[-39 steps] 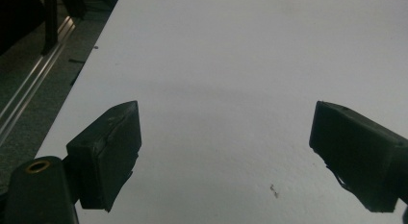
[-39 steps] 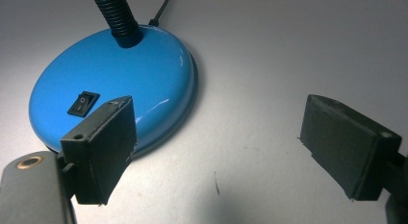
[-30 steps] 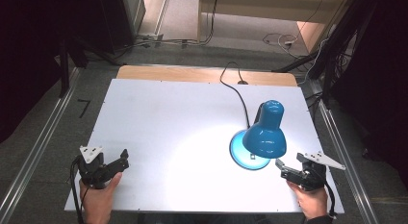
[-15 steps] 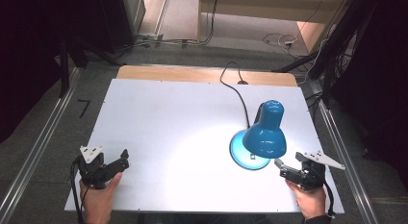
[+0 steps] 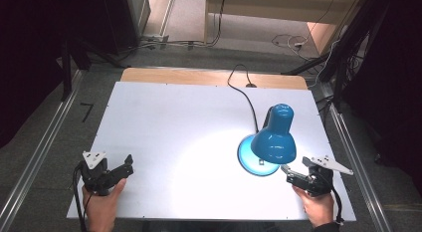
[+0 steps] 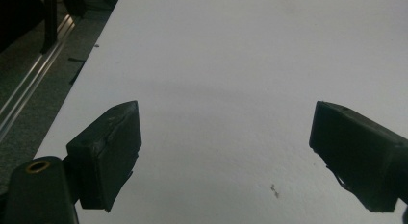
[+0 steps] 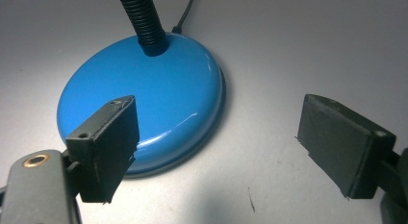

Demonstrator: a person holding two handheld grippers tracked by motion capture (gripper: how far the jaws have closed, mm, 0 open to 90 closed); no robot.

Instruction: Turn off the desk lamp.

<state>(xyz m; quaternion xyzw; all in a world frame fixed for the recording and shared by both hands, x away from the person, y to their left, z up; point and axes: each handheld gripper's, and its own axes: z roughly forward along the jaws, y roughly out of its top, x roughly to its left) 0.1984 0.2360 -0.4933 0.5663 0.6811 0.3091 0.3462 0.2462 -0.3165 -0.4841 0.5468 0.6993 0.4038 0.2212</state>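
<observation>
A blue desk lamp (image 5: 274, 135) stands lit on the right half of the white table (image 5: 189, 117), its shade bent down over its round base (image 7: 144, 99). A black flexible neck (image 7: 142, 17) rises from the base. My right gripper (image 5: 287, 173) is open just in front and to the right of the base, with nothing between its jaws. My left gripper (image 5: 125, 168) is open at the table's front left, over bare white surface (image 6: 226, 89).
The lamp's black cord (image 5: 244, 95) runs from the base to the table's far edge. A pool of light (image 5: 209, 147) lies left of the lamp. Metal rails (image 5: 40, 157) flank the table, and cables (image 5: 288, 43) lie on the floor beyond.
</observation>
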